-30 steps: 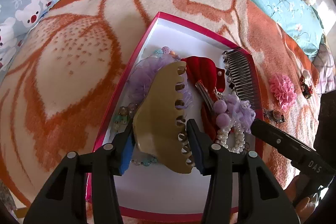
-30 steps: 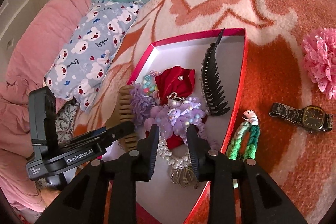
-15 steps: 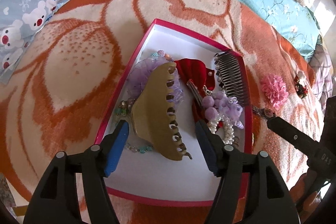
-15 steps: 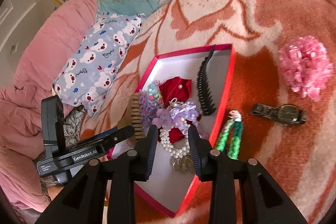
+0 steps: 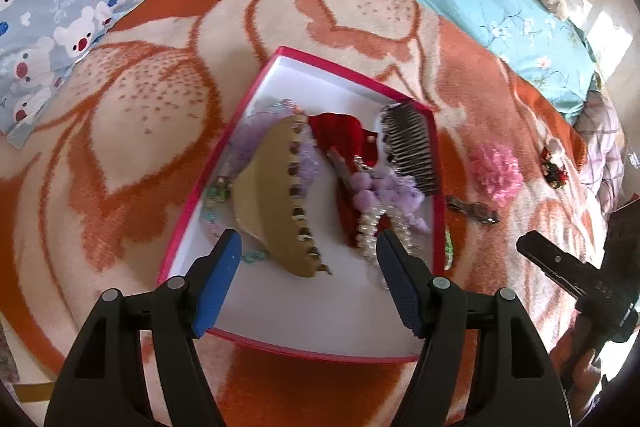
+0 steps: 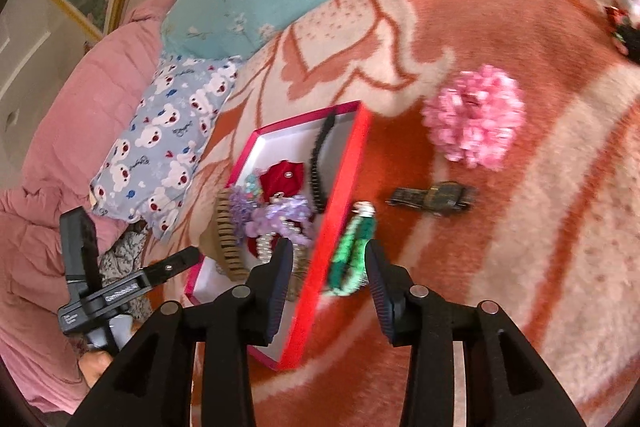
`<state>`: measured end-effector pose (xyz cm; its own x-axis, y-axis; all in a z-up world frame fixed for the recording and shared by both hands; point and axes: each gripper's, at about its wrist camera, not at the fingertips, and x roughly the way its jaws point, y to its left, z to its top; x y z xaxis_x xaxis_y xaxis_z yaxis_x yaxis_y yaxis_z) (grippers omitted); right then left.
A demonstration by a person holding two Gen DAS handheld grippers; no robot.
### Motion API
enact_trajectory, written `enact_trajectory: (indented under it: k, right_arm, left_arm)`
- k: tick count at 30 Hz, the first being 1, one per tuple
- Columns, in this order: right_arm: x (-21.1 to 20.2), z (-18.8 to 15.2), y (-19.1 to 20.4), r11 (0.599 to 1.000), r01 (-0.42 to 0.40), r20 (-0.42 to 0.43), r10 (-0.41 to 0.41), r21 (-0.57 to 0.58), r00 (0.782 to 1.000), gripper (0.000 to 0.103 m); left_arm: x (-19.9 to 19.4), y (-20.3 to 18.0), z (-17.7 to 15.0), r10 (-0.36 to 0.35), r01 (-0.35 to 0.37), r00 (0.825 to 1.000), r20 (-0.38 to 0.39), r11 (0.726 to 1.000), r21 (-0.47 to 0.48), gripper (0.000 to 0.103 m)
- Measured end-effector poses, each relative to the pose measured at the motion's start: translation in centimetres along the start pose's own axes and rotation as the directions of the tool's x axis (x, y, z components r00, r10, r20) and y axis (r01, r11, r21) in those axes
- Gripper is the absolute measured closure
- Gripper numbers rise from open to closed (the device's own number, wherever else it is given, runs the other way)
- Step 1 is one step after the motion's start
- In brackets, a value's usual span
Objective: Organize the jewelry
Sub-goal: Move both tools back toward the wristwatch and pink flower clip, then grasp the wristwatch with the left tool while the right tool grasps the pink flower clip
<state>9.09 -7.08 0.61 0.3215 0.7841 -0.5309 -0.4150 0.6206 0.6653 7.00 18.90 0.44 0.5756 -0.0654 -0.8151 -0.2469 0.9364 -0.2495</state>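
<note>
- Your right hand-held gripper [image 6: 326, 263] has its jaws spreading apart, nothing between the pads; the green braided band [image 6: 352, 251] lies on the blanket just ahead of them, framed in the gap but lower and not touched.
- That band is your likely next pick, I'd say. Its long axis runs away from you, nearly in line with the fingers, so the jaws would close across its narrow width.
- It sits just outside the red wall of the jewelry box [image 6: 340, 195], on the right of that wall as your right hand-held gripper looks. Mind the left finger: it hangs over the box's rim.
- Further ahead and to the right of the same jaws lie the watch [image 6: 436, 197] and, beyond it, the pink flower scrunchie [image 6: 474, 117], both well apart from the box.
- Your left hand-held gripper [image 5: 308, 259] is also opening and empty. The tan claw clip [image 5: 276, 199] lies in the box just ahead of its pads, free of them.
- Your right hand is clearly the nearer one to the band.
- The right wrist view shows the band whole. The left wrist view gives only a green sliver past the box's far wall, but it shows the box's bare white floor nearest you, where I'd judge there's room.
</note>
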Motion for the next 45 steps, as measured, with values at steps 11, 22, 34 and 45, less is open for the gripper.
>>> enact_trajectory:
  k: [11, 22, 34, 45]
  right_arm:
    - [-3.0, 0.0, -3.9, 0.996, 0.062, 0.047, -0.065, 0.062, 0.997, 0.059]
    - [-3.6, 0.7, -5.7, 0.993, 0.078, 0.067, -0.084, 0.091, 0.994, 0.057]
    - [-1.3, 4.8, -8.3, 0.985, 0.123, 0.079, -0.133, 0.121, 0.988, 0.036]
    - [3.8, 8.7, -10.2, 0.983, 0.149, 0.023, -0.152, 0.106, 0.988, 0.037]
  left_arm:
    - [-0.2, -4.3, -0.7, -0.06, 0.061, 0.998, -0.014, 0.996, 0.062, 0.033]
    - [0.2, -8.9, -1.3, -0.105, 0.11, 0.994, -0.041, 0.983, 0.144, 0.033]
    - [2.4, -13.6, -1.3, -0.153, 0.169, 0.984, -0.094, 0.964, 0.207, 0.033]
    - [7.0, -17.7, -1.4, -0.173, 0.216, 0.964, -0.201, 0.952, 0.216, 0.033]
